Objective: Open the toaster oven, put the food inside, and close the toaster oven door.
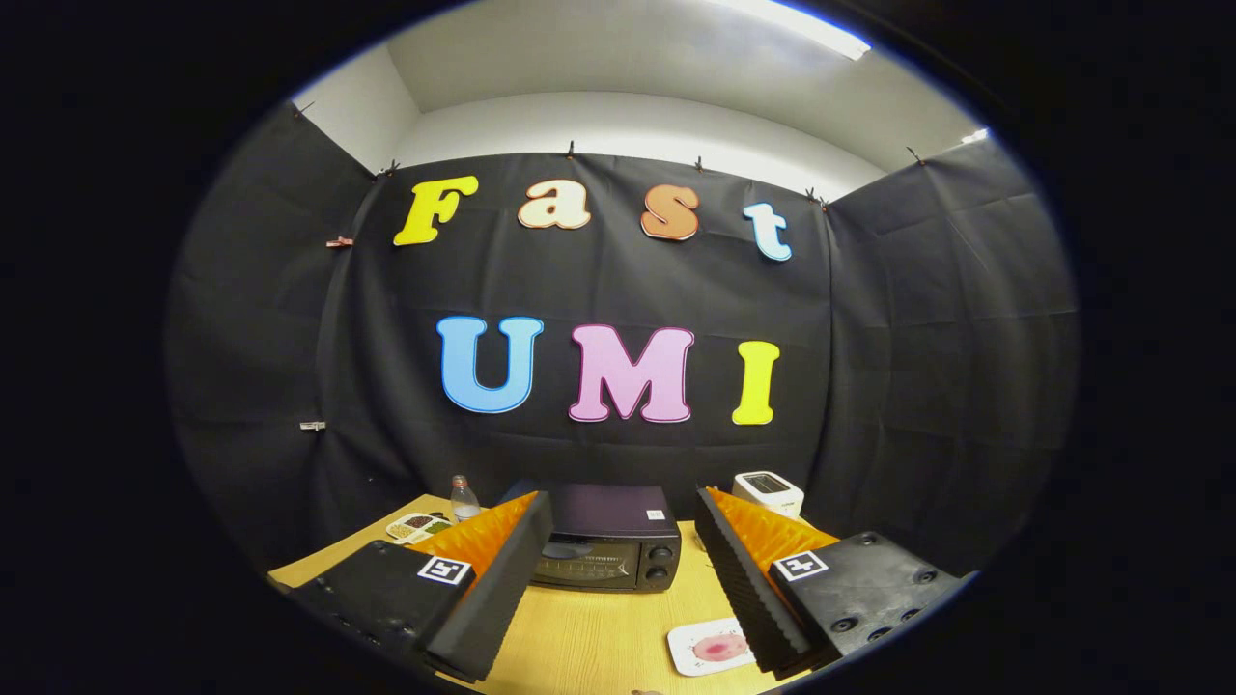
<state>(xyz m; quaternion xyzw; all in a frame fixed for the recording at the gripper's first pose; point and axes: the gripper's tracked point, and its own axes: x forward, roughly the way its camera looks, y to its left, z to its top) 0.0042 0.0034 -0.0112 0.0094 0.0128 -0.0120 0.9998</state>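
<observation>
On the pale wooden counter, beyond the fingertips and framed in the gap between them, sits the black box-shaped toaster oven with a glass door and two round knobs down its right side. Its door looks closed and flush with the front, so by my reading the first step, opening it, has not been done. The food, a pinkish-red piece lying on a small white rectangular plate, rests on the counter close in front of the oven and just beside the inner edge of the right finger, apart from the oven. Everything therefore seems left to do: open the door, carry the food in, and shut the door again.

The hand-held gripper is released, its two ridged fingers spread wide with bare counter and the oven showing between them. It holds nothing and touches nothing that I can see; the plate lies near the right finger, but whether they meet is hard to tell.

Further off, to the left of the oven, stand a small clear plastic bottle and a white divided dish of mixed grains. A white boxy toaster sits behind the right finger, near the black cloth wall.
</observation>
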